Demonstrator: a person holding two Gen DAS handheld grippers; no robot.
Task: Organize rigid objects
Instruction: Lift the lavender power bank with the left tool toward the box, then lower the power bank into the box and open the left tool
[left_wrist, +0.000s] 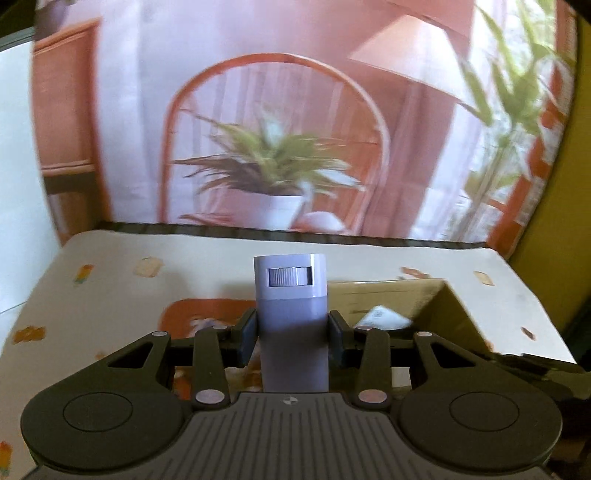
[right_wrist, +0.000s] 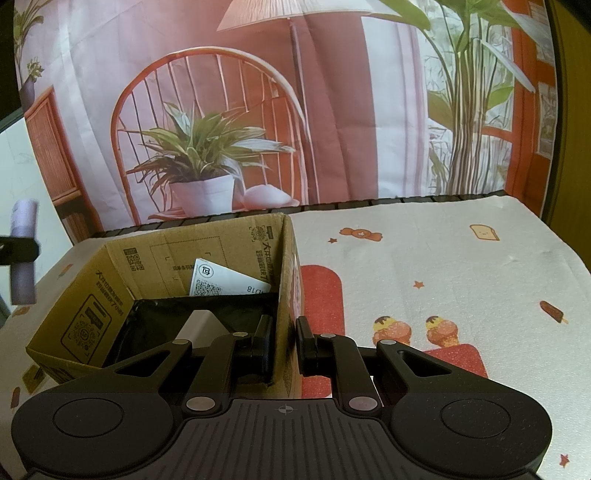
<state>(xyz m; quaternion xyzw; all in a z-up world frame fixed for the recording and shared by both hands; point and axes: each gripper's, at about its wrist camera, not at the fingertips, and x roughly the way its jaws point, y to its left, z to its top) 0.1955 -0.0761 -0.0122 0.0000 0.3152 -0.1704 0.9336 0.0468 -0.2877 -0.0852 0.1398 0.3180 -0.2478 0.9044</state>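
A pale lilac cylinder with a ridged wheel (left_wrist: 291, 306) near its top stands upright between the pads of my left gripper (left_wrist: 291, 338), which is shut on its sides and holds it above the table. The same cylinder (right_wrist: 23, 254) shows at the far left of the right wrist view, held in the air left of the cardboard box (right_wrist: 114, 258). My right gripper (right_wrist: 284, 347) is shut on the box's right wall, one finger inside and one outside. In the box lies a white card with a QR code (right_wrist: 225, 282).
The table wears a white cloth with sweets and ice-cream prints (right_wrist: 443, 277). The open cardboard box (left_wrist: 439, 306) sits right of my left gripper. A printed backdrop of a chair and plants (right_wrist: 207, 147) hangs behind the table's far edge.
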